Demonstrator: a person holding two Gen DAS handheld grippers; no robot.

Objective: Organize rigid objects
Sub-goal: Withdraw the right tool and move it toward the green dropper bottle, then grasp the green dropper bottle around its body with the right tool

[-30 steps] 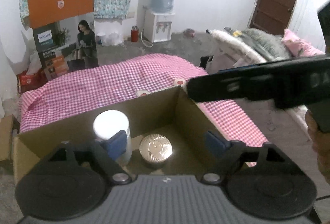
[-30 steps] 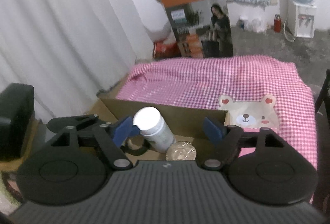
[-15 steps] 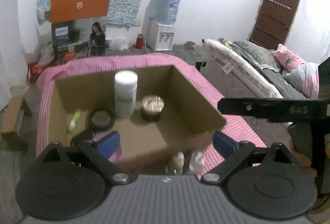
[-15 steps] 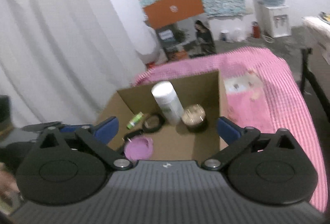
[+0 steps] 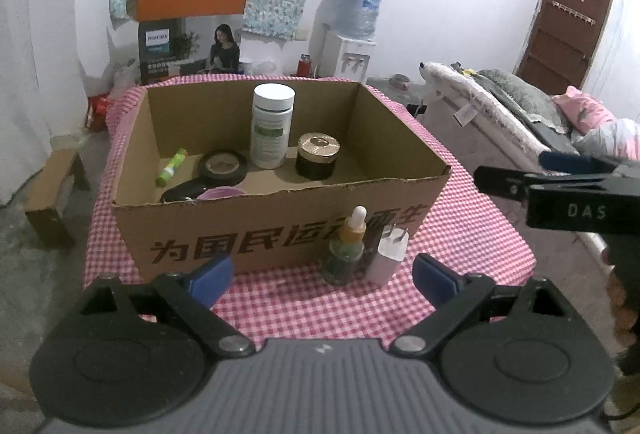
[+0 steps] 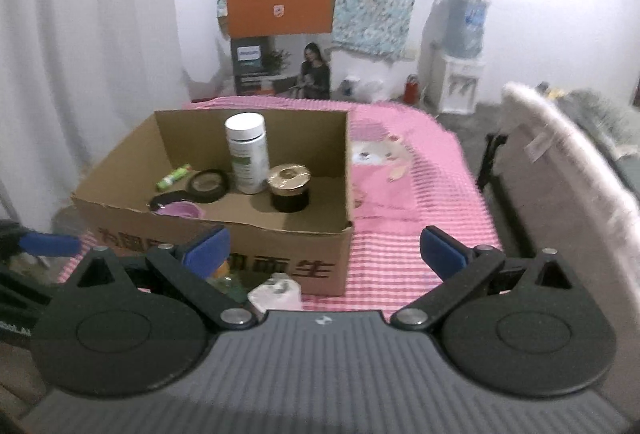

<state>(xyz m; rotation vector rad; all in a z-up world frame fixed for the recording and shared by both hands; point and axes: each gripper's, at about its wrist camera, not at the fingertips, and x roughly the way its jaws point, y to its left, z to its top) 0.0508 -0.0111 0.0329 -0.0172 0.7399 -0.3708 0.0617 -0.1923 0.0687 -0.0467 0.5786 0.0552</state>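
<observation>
On the pink checked cloth (image 5: 472,234) stands an open cardboard box (image 5: 256,230), and inside it, from left to right, lie a green tube (image 5: 172,167), a black tape roll (image 5: 223,166) with a purple lid (image 5: 221,193) in front of it, an upright white bottle (image 5: 272,126) and a dark jar with a gold lid (image 5: 318,156). Just in front of the box stand a dropper bottle (image 5: 347,248) and, touching it on the right, a white charger plug (image 5: 388,252). The left gripper (image 5: 322,276) hangs before these two with jaws wide and nothing between them, and the right gripper (image 6: 324,250) is likewise spread wide and empty.
</observation>
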